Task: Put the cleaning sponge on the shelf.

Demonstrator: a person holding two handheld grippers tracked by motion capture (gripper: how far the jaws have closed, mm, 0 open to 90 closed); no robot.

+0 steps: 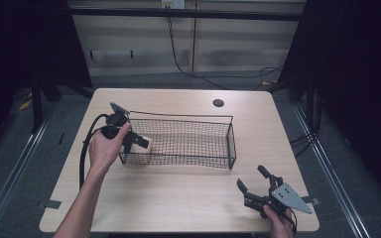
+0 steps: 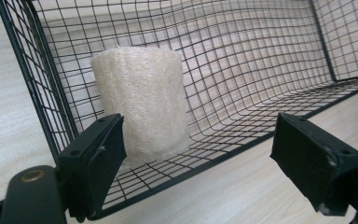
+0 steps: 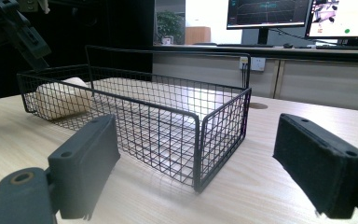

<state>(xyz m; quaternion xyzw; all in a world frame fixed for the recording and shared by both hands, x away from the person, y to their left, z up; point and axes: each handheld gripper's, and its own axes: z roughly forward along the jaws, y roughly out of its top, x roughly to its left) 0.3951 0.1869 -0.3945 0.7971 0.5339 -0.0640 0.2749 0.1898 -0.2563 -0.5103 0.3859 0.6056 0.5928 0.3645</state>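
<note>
L hand-held gripper (image 2: 198,154) beside foam roll (image 2: 142,105)

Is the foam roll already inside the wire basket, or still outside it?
Inside. The foam roll lies in the wire basket at its left end, with mesh behind and beneath it.

High view overhead, basket (image 1: 188,144) shared

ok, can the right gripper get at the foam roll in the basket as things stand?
Probably not yet. The right gripper sits open outside the wire basket's far end, while the foam roll lies at the opposite end, beside the left gripper.
</note>
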